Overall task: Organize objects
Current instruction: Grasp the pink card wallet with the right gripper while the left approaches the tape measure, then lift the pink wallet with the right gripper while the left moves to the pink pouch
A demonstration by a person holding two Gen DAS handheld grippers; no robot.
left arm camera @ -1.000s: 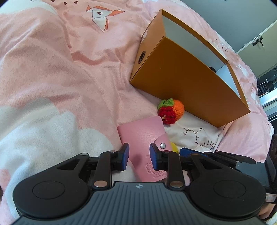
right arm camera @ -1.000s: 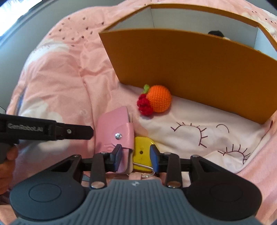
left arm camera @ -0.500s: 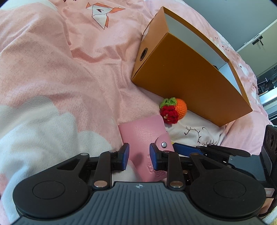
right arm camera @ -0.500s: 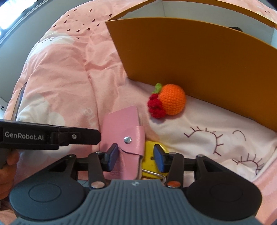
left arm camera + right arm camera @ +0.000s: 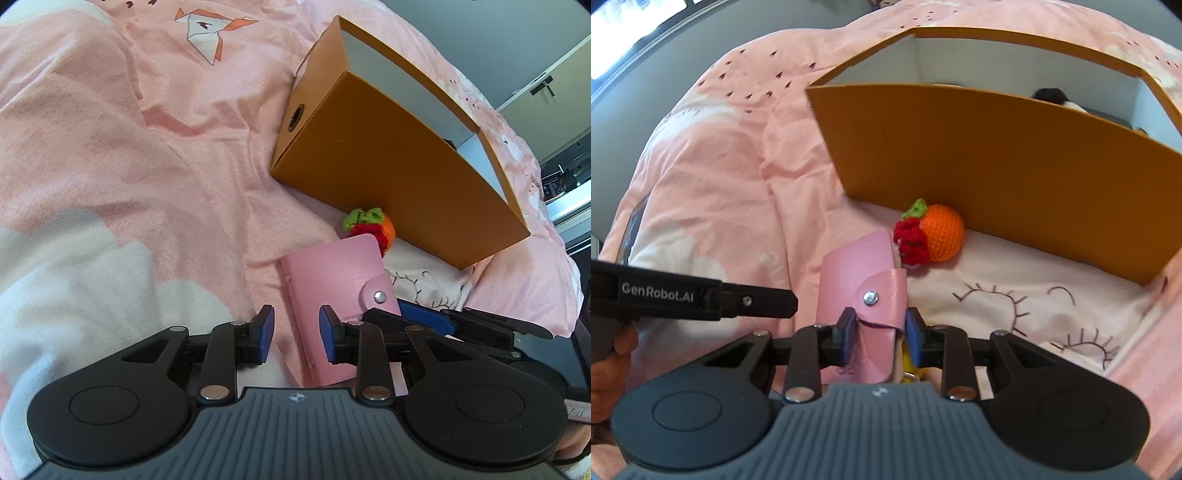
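Note:
A pink snap wallet [image 5: 862, 291] sits between my right gripper's [image 5: 881, 334] blue pads, which press on its two sides; it is tilted up off the bedding. It also shows in the left wrist view [image 5: 332, 291]. My left gripper [image 5: 296, 334] is open and empty just left of the wallet. A crocheted orange with red and green trim [image 5: 932, 234] lies against the front wall of an open orange box [image 5: 1015, 177]. A yellow item [image 5: 908, 363] lies under the wallet, mostly hidden.
Everything lies on a rumpled pink and white duvet [image 5: 129, 166]. The box has a white inside, and a dark object [image 5: 1051, 96] shows in it at the right. The left gripper's arm [image 5: 701, 297] reaches in from the left in the right wrist view.
My right gripper closed in on the pink wallet and lifted it, covering the yellow item. My left gripper stayed open and drew back a little to the left.

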